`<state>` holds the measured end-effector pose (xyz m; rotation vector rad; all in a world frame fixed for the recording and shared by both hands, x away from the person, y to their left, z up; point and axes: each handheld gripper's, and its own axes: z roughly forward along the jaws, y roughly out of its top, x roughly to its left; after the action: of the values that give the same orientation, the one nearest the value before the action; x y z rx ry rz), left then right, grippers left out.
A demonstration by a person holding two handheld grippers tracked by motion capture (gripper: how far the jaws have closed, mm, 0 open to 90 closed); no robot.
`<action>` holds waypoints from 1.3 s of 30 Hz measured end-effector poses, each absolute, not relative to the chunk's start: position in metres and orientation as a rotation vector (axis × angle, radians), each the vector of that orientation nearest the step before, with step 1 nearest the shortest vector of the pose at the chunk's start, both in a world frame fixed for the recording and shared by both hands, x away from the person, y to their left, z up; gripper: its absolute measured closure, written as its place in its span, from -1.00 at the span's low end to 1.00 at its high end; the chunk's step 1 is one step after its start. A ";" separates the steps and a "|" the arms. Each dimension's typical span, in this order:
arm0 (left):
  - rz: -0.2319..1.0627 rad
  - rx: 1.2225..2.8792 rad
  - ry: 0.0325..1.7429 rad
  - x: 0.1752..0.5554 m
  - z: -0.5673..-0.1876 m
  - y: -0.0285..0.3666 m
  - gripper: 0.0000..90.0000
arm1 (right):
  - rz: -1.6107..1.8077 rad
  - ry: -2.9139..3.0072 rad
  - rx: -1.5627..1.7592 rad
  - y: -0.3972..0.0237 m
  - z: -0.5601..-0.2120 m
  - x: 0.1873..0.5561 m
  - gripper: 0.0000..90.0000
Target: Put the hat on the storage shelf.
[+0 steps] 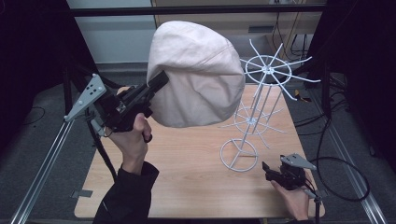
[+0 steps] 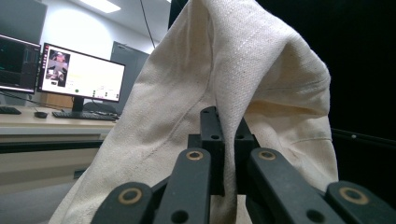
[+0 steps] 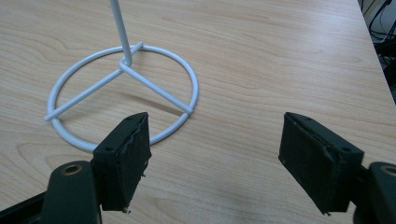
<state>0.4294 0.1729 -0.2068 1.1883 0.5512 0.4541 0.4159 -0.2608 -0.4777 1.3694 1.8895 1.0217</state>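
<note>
The left tool (image 1: 156,86) pinches a cream hat (image 1: 196,74) high beside the wire rack (image 1: 259,107), presumably to hang it. The right tool (image 1: 273,171) waits wide open near the rack's base ring, perhaps to steady it.

cream hat (image 1: 196,74) hides part of the white wire stand (image 1: 261,100).

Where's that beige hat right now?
High view: the hat is held up in the left claw, above the table's left-centre, just left of the white rack.
</note>
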 end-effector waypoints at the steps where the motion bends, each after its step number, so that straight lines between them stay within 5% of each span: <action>1: 0.454 1.193 0.551 0.430 -0.207 0.172 0.97 | 1.022 1.890 1.369 -0.261 -0.478 0.416 -0.45; 39: 0.409 1.354 0.633 0.472 -0.239 0.148 0.96 | 1.019 1.894 1.365 -0.261 -0.478 0.416 -0.45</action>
<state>0.4720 0.1483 -0.2385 1.3537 0.6326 0.4092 0.4158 -0.2607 -0.4781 1.3646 1.8938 1.0188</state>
